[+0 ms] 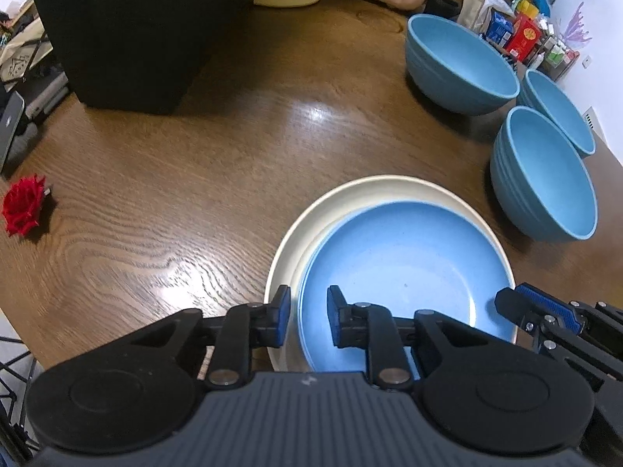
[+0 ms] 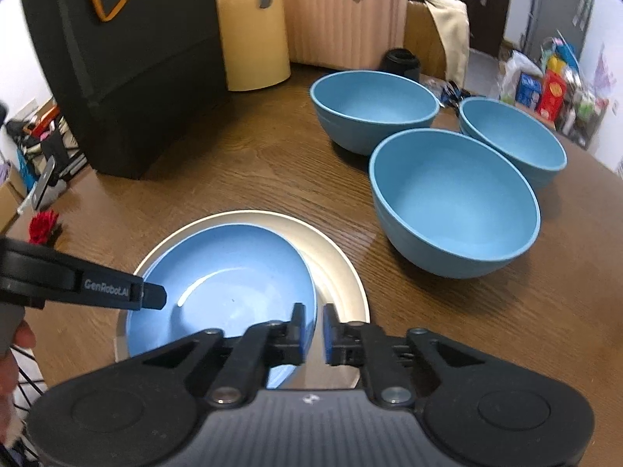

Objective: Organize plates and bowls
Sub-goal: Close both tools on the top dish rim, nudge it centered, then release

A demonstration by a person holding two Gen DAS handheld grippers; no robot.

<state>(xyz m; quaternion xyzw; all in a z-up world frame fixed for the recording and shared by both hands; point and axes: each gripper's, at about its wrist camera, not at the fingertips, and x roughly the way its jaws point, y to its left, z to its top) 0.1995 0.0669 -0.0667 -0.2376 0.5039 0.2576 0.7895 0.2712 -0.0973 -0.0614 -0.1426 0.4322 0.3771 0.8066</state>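
We see the blue plate [image 2: 222,284] nested in the cream plate [image 2: 342,272], near three blue bowls [image 2: 455,202]. Left gripper [image 1: 307,317] and right gripper [image 2: 313,329] each pinch the blue plate's rim.

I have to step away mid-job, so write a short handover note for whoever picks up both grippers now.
Left gripper: shut on the near left rim of the shallow blue plate.
Right gripper: shut on the same plate's right rim.
The blue plate lies off-centre on the larger cream plate on the round wooden table.
Three deep blue bowls stand apart, unstacked.
Done: plates stacked.
Left: probably centre the blue plate, then nest the bowls.
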